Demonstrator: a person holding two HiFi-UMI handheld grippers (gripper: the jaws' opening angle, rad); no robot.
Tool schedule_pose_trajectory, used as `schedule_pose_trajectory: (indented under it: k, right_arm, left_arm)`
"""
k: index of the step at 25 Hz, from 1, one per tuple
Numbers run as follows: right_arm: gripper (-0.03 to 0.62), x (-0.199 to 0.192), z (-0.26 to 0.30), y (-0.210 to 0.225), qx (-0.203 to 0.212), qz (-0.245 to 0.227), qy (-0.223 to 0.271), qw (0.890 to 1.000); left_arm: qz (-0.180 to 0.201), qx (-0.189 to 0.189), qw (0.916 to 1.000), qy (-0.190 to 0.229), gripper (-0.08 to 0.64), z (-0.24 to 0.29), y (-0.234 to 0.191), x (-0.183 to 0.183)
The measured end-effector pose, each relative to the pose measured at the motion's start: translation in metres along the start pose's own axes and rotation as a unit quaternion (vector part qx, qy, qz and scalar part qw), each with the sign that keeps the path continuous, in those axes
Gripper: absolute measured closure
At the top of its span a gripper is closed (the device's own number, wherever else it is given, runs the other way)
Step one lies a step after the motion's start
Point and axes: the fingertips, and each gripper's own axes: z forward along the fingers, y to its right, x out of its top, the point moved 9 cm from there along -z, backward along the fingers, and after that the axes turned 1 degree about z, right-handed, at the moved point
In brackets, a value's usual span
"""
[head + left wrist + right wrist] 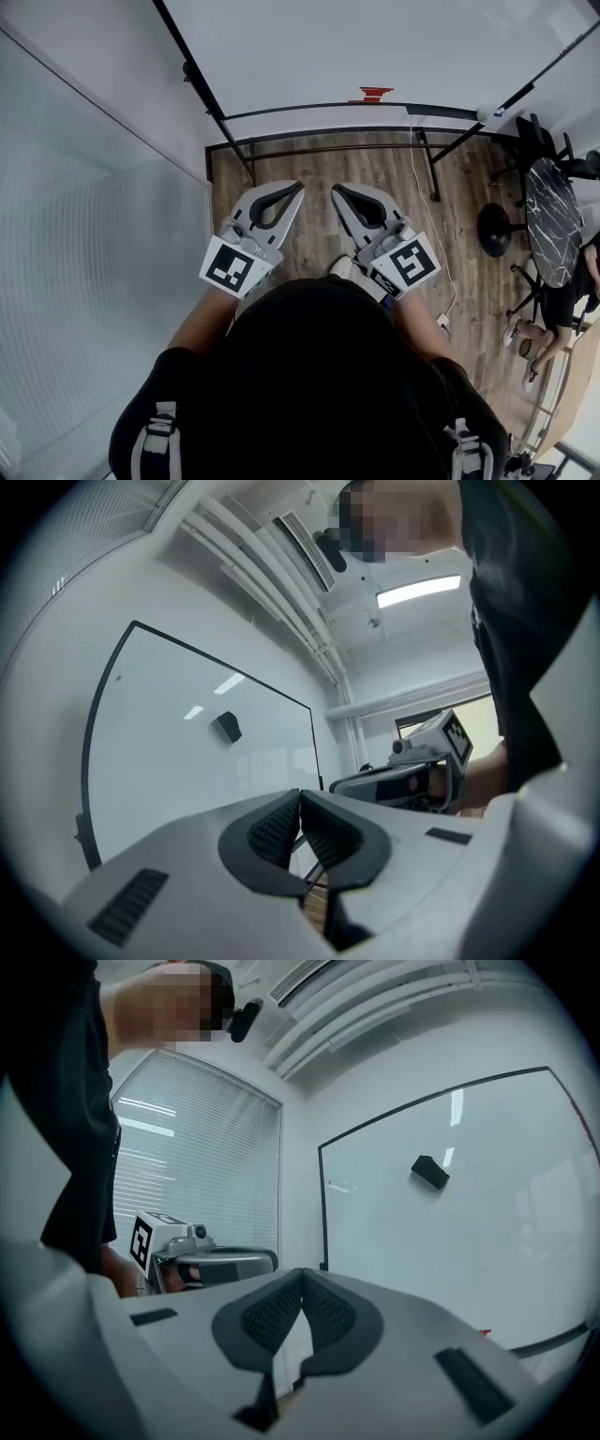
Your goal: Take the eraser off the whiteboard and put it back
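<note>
A small black eraser [227, 727] clings to the whiteboard [169, 761], well above and ahead of both grippers; in the right gripper view the eraser [430, 1173] sits high on the board [487, 1241]. I cannot make it out in the head view. My left gripper [298, 187] and right gripper [336, 190] are held level side by side, short of the whiteboard [375, 47]. Both are shut with nothing between their pads. The left gripper [300, 794] has its jaws closed tip to tip, and so does the right gripper [302, 1272].
The board's black stand [328, 145] spreads its legs over the wooden floor. A small red item [373, 93] lies at the board's lower edge. A white cable [427, 216] trails on the right. A round marble table [553, 220] and a seated person's legs [534, 337] are far right; blinds [94, 281] line the left.
</note>
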Motion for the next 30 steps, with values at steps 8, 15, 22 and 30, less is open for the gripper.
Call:
schedule_pose_trajectory:
  k: [8,15,22,30]
  right_arm:
    - [0.589,0.001,-0.01,0.067,0.004,-0.013,0.005,1.0]
    - [0.589,0.001,-0.025,0.122,0.016,-0.007,0.008,1.0]
    - [0.589,-0.012,-0.036,0.164,0.019,0.003,0.003,1.0]
    - [0.589,-0.023,-0.01,0.194,0.03,0.014,-0.009,0.999]
  left_arm:
    - [0.007,0.006,0.9999,-0.011,0.555,0.07,0.009,0.0]
    - [0.008,0.023,0.9994,-0.023,0.555,0.124,0.017,0.003]
    - [0.014,0.031,0.9988,-0.036,0.555,0.161,0.023,0.001]
    - [0.002,0.041,0.998,-0.048,0.555,0.187,-0.008,-0.006]
